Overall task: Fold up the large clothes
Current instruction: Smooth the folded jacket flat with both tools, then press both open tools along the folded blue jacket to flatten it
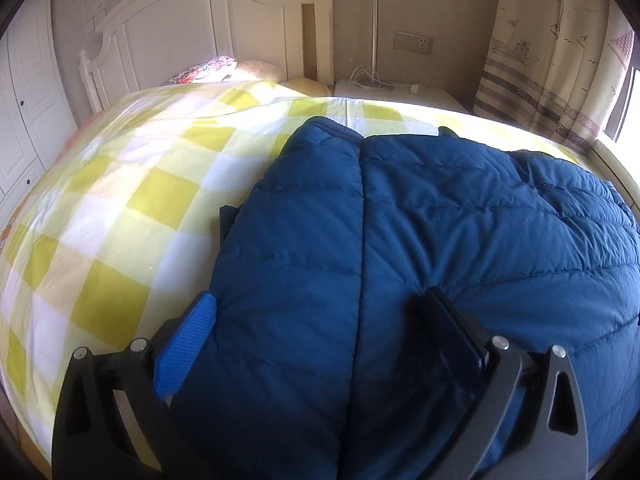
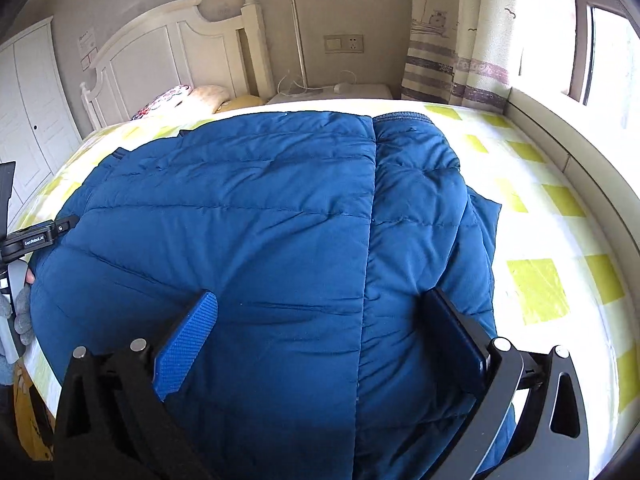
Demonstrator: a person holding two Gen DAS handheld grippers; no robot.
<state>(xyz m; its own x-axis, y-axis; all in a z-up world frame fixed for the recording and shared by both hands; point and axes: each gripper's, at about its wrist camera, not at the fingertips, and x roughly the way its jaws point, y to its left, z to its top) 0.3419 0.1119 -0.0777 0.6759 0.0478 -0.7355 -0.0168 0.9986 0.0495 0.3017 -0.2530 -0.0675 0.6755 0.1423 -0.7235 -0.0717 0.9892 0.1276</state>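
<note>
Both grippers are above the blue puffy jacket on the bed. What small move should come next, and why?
Probably lower both grippers and close them on the near edge. The blue jacket lies on the checked bedsheet, both sleeves already folded over the body. The left gripper and right gripper have jaws wide open and grip nothing, so the bottom-to-collar fold seems left.

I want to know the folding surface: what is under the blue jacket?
The blue jacket lies on a yellow-and-white checked bed sheet. Whatever sits directly beneath the jacket is covered, so I cannot see it.
</note>
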